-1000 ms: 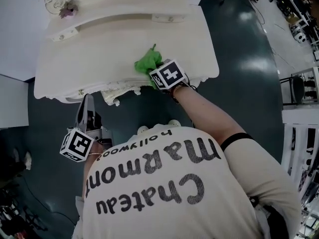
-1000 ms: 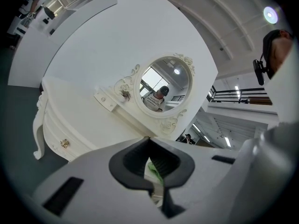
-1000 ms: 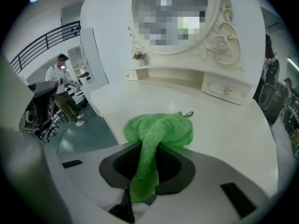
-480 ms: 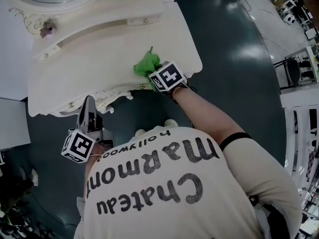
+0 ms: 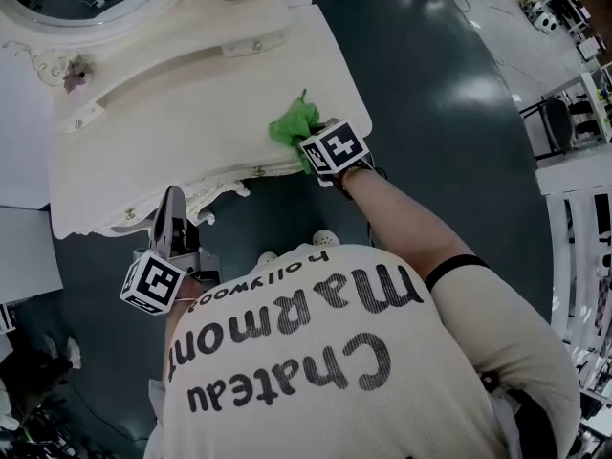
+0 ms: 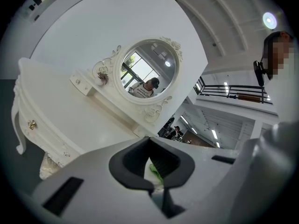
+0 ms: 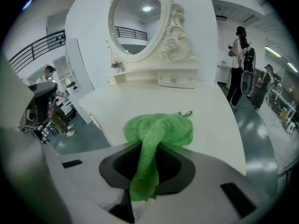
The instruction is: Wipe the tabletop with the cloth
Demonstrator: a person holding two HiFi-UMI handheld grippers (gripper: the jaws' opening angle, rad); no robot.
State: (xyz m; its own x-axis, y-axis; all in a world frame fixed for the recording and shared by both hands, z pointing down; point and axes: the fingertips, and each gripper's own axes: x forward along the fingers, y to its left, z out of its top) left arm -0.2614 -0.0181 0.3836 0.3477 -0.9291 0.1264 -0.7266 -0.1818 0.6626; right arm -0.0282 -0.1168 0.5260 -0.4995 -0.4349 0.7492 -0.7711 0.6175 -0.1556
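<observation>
A green cloth (image 5: pixel 295 123) lies bunched on the white dressing table (image 5: pixel 163 132), near its front right corner. My right gripper (image 5: pixel 318 147) is shut on the cloth (image 7: pixel 156 134), and a strip of it runs back between the jaws. The rest of the cloth rests on the tabletop (image 7: pixel 154 104). My left gripper (image 5: pixel 170 223) hangs below the table's front edge, off the tabletop, jaws shut with nothing held. In the left gripper view the gripper (image 6: pixel 156 188) points up at the table, and a sliver of green shows past the jaws.
An oval mirror (image 7: pixel 135 17) in a carved frame stands at the table's back, above a small raised shelf with drawers (image 7: pixel 175 78). Dark floor (image 5: pixel 449 94) surrounds the table. People stand at the right (image 7: pixel 240 64) and left (image 7: pixel 46 92) in the right gripper view.
The right gripper and the cloth have slid to the right along the tabletop's front edge, toward the corner. The left gripper stays in place below the table.
</observation>
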